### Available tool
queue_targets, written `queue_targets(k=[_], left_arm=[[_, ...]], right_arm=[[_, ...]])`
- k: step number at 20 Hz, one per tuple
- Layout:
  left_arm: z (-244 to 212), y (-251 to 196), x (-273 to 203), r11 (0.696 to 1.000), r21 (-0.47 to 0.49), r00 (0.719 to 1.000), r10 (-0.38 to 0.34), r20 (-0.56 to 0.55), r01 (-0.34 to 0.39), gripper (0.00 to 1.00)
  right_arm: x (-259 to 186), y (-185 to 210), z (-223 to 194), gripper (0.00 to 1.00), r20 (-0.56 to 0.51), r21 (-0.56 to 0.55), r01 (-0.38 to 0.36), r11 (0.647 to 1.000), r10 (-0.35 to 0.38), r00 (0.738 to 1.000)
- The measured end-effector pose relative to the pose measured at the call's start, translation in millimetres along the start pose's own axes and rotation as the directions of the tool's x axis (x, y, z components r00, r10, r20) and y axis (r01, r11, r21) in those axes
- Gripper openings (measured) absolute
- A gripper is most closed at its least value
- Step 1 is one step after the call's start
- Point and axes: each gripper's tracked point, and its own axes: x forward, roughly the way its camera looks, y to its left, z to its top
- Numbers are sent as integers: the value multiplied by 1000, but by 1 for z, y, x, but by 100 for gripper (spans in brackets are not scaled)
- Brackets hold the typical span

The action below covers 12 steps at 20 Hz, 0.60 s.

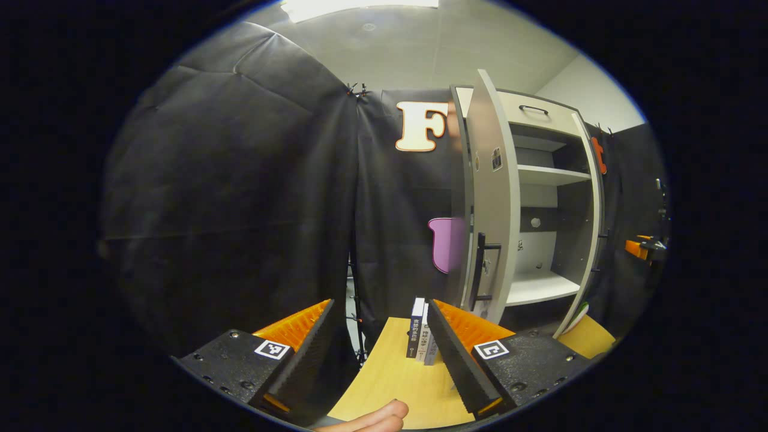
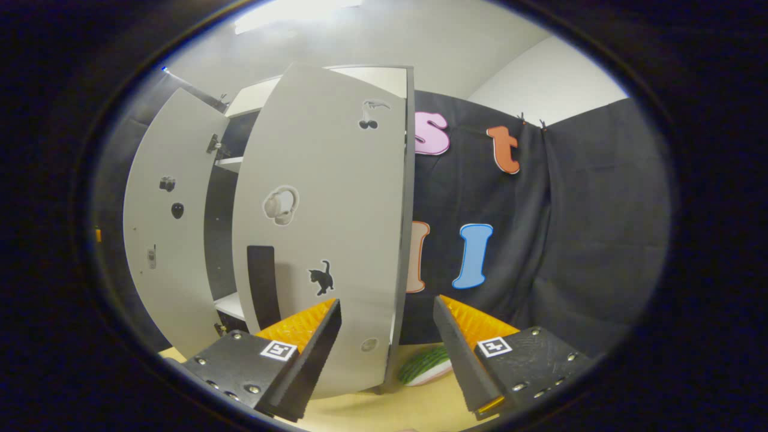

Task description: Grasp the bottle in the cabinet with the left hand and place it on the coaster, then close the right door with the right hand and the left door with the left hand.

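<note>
Standing open ahead of the left hand-held gripper point(image 1: 380, 336), fingers apart, is the left door point(image 1: 489, 204).

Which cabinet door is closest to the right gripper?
The door with the cat sticker: its edge sits between the right gripper's fingers. The other door stands farther back.

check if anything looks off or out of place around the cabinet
Nothing looks spilled or damaged. Both cabinet doors, the left door and the right door, stand open, and the shelves that show look bare.
</note>
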Motion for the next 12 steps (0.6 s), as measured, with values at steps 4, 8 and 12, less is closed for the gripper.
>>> queue_targets(k=[4,8,12], left_arm=[[-9,-7,26,999,-14,999,-45,-18,45,95],[-17,-25,64,995,-57,995,-86,-42,84,96],[-13,-42,98,992,-70,994,-105,-41,102,96]], right_arm=[[-20,-7,6,94,8,-10,7,1000,-7,1000],[-42,-13,13,91,2,-29,9,1000,-9,1000],[-60,-25,17,94,21,-14,31,999,-30,999]])
